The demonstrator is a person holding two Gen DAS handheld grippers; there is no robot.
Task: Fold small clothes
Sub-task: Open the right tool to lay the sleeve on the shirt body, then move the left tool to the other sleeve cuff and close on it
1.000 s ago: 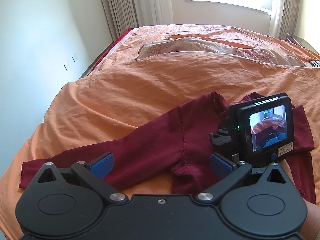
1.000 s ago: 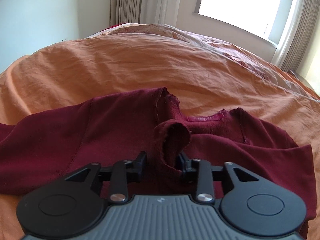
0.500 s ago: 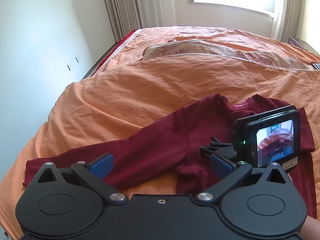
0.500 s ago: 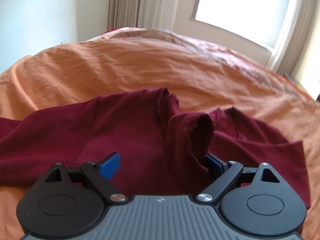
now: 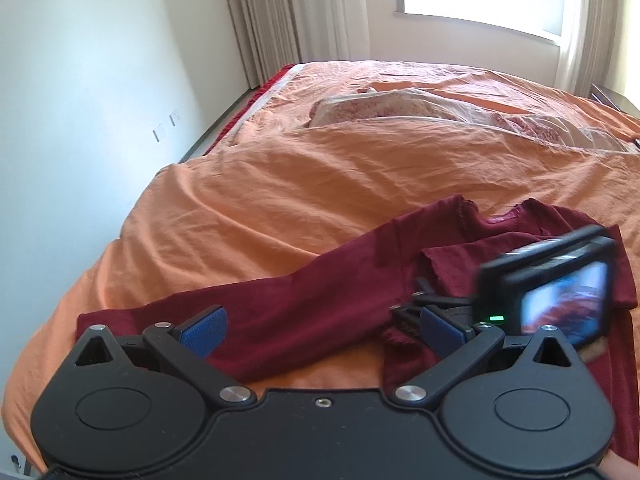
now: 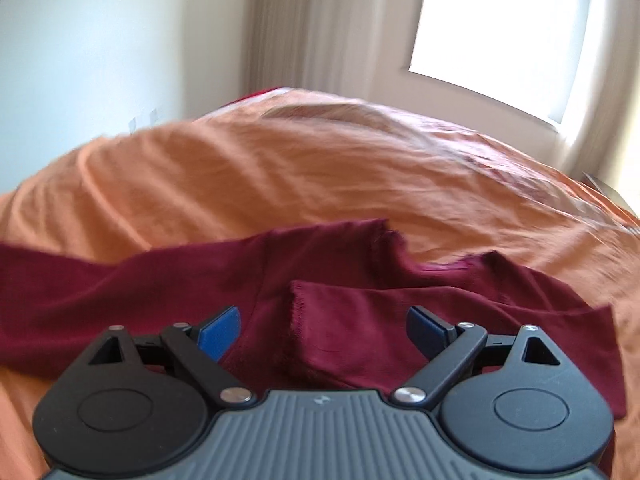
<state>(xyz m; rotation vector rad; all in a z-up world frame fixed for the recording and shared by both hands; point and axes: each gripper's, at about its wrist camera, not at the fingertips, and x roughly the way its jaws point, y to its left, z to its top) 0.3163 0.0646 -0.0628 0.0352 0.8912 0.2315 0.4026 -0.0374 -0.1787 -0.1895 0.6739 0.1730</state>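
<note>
Right tongs [image 6: 324,330] have released the sleeve [image 6: 340,320]; it lies folded across the shirt [image 6: 120,292].

Maroon long-sleeved top [image 6: 360,320] flat on bed; one sleeve folded across chest; other outstretched

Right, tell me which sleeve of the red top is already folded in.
The right sleeve, lying across the chest of the red top between the right gripper's open fingers. The left sleeve lies stretched out.

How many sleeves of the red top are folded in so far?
1. The right sleeve lies folded across the top; the left sleeve is stretched out on the bed.
</note>
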